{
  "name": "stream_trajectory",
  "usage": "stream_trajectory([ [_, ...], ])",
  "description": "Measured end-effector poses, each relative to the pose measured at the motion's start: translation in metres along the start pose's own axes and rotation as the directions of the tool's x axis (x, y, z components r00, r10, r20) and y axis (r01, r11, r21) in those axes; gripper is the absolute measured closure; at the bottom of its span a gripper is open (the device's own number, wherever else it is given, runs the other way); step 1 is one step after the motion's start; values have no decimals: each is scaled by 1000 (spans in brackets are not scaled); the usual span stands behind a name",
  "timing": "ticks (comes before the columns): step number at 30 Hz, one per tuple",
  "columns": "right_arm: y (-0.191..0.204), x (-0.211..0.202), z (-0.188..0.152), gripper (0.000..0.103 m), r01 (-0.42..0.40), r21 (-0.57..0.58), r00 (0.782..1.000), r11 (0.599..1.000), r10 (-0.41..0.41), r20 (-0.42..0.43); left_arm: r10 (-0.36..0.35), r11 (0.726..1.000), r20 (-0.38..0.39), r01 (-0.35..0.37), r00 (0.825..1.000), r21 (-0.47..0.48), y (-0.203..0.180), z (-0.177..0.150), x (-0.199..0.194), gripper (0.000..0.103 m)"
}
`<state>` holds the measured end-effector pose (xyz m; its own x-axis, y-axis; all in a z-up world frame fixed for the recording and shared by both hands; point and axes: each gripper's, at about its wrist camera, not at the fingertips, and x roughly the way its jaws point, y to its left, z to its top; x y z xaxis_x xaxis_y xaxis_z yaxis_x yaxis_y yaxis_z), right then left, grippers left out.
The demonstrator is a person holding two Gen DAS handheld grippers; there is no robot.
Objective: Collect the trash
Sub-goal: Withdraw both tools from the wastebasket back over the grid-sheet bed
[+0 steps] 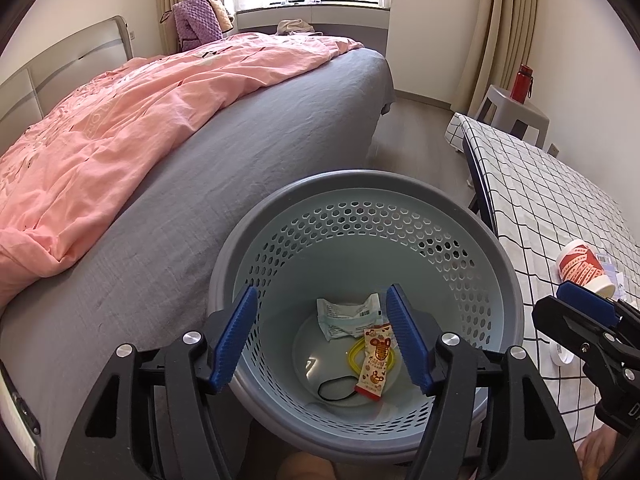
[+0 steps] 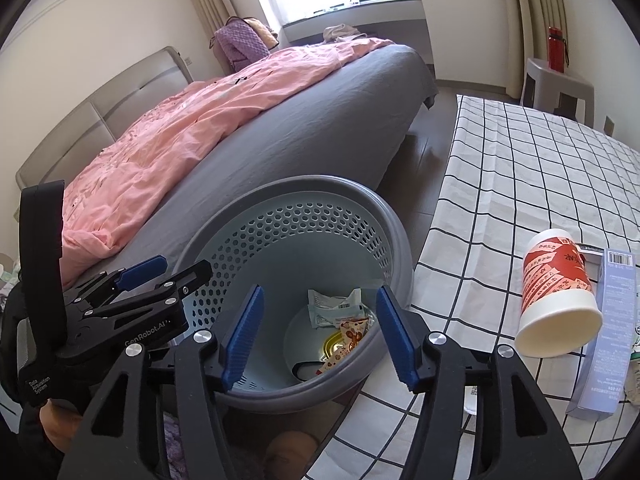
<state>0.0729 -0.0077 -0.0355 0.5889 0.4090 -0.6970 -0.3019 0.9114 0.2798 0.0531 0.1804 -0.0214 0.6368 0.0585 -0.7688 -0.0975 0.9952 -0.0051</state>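
The left hand-held gripper (image 1: pixel 320 336) hangs over the mouth of a grey perforated bin (image 1: pixel 280 216), its blue pads apart with nothing between them. Straight below, on the bin's floor, lie a crumpled white wrapper (image 1: pixel 346 314), a red-and-cream snack sachet (image 1: pixel 376 362) resting on a yellow ring (image 1: pixel 354 354), and a black loop (image 1: pixel 334 388). To its right the right hand-held gripper (image 1: pixel 588 306) reaches in over the checked-cloth bench (image 1: pixel 540 184), beside a toppled red-and-white paper cup (image 1: pixel 582 266). To its left stretches the bed (image 1: pixel 240 144) with a pink duvet (image 1: pixel 132 120).
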Motion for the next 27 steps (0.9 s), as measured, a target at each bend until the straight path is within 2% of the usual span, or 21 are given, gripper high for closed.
stream_trajectory([
  [17,-24,-39,-20,34,68,64,997,996,-70,27,-32,999,24,31,999,32,-17,-4,-13,38],
  [27,-45,-65,-31,33,126,100,991,987,-130,35,-69,996,39,67,997,65,-40,-5,-23,38],
])
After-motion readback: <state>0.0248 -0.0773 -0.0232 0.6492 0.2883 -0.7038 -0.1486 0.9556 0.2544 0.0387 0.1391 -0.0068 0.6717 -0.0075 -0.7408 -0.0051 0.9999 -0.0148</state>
